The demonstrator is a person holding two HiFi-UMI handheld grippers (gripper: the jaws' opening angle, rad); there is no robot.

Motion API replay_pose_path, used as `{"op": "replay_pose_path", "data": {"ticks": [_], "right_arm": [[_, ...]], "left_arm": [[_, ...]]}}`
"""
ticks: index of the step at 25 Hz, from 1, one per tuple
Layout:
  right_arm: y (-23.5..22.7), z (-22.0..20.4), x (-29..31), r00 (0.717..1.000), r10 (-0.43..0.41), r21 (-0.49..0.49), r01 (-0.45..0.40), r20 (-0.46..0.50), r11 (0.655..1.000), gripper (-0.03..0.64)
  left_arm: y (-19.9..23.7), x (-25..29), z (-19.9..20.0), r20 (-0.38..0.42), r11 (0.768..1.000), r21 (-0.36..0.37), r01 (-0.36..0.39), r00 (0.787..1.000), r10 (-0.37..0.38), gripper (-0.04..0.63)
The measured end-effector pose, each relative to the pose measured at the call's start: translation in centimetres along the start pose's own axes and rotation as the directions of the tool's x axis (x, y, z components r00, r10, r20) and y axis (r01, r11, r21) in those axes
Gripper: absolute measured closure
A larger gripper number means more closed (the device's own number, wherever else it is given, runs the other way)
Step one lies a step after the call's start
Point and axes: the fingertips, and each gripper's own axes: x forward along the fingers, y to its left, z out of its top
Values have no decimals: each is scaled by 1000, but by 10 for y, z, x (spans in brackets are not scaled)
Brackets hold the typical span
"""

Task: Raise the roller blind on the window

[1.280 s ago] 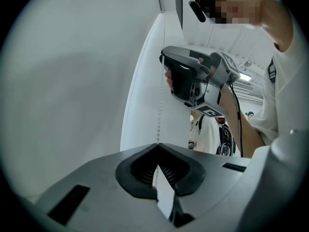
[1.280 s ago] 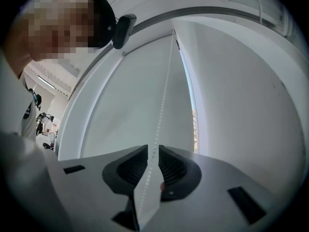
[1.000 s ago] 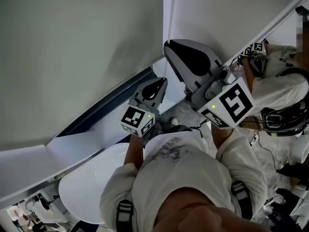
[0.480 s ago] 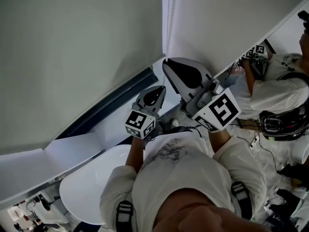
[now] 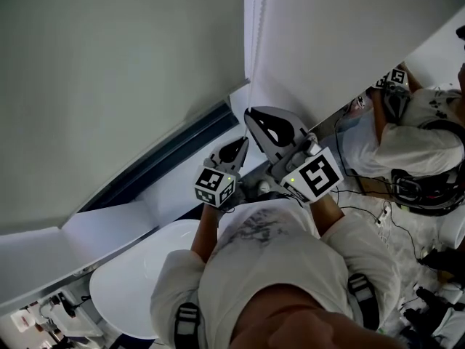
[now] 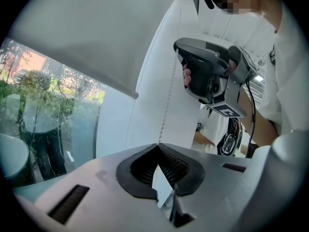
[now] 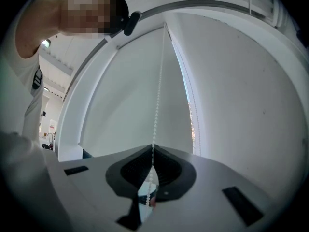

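Observation:
The pale roller blind [image 5: 116,78] hangs over the window, and its bottom edge [image 6: 96,66] shows in the left gripper view with glass below it. A white bead chain [image 5: 251,27] hangs beside the blind. My right gripper [image 5: 251,115] is shut on the chain, which runs up from its closed tips [image 7: 153,148] along the frame [image 7: 159,81]. Just below it, my left gripper [image 5: 243,141] is shut on the same chain [image 6: 167,103], which enters its closed tips [image 6: 158,145]. The right gripper [image 6: 205,76] shows above in the left gripper view.
A white round table [image 5: 131,282] stands below at the left. Another person [image 5: 418,133] crouches at the right among cables on the floor. The dark window frame rail [image 5: 167,158] and white sill run diagonally under the blind. Trees [image 6: 38,91] show through the glass.
Both grippers have moved down along the chain, the right one farther, and it now looks smaller and nearer the left gripper. Both stay shut on the chain.

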Motion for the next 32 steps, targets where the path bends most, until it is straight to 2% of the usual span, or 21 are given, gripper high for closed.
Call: {"op": "replay_pose_path", "data": {"ticks": [5, 11, 22, 29, 32], "right_arm": [[1, -22, -2, 1000, -3, 6, 3, -24, 1000, 552], [5, -55, -1, 998, -3, -7, 3, -70, 1000, 552], [11, -110, -20, 986, 13, 41, -6, -168, 999, 554], [24, -163, -22, 963, 36, 39, -27, -267, 999, 554], [22, -179, -29, 960, 38, 49, -25, -279, 998, 554]], "left_arm": [[7, 7, -22, -24, 1000, -19, 3, 1000, -3, 588], [15, 12, -61, -90, 1000, -27, -6, 996, 3, 588], [15, 13, -116, -123, 999, -46, -21, 992, 15, 588], [25, 5, -174, -224, 997, -53, -48, 974, 35, 588], [28, 0, -184, -214, 995, -65, -74, 975, 58, 588]]}}
